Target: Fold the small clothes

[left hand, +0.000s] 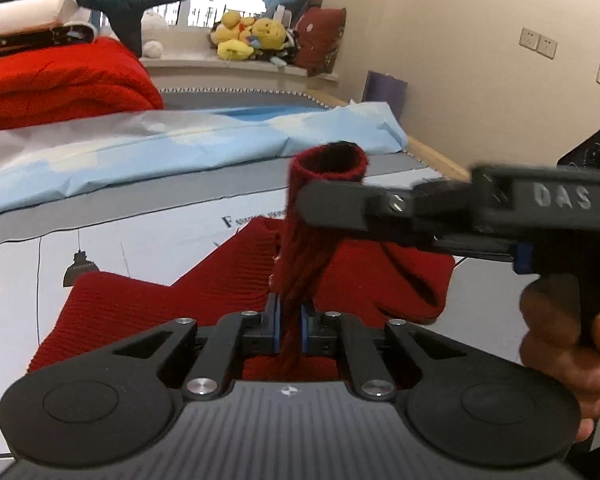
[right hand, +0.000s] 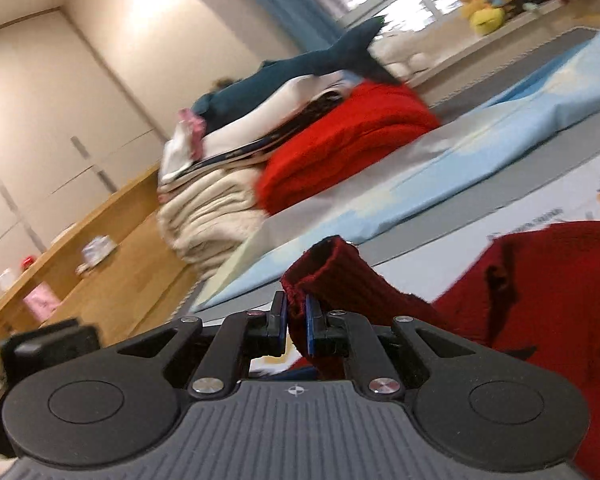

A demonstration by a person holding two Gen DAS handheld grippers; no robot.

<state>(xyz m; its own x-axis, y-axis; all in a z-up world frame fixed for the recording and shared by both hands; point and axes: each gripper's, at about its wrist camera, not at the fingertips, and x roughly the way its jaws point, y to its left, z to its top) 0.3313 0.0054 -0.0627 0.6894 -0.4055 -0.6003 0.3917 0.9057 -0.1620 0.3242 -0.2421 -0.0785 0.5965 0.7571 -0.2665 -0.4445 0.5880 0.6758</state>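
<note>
Two grippers are pinching one sleeve of the dark red knitted sweater [left hand: 140, 300], which is lying mostly spread flat on the bed [left hand: 140, 236]. The left gripper [left hand: 290, 320] is clamping the sleeve [left hand: 304, 248] lower down with its fingers narrow, and the right gripper [right hand: 296, 322] is squeezing it near the cuff [right hand: 328, 264], lifting it upright. Folding is looking barely begun: the body and the other sleeve are lying unfolded. No containers are showing.
</note>
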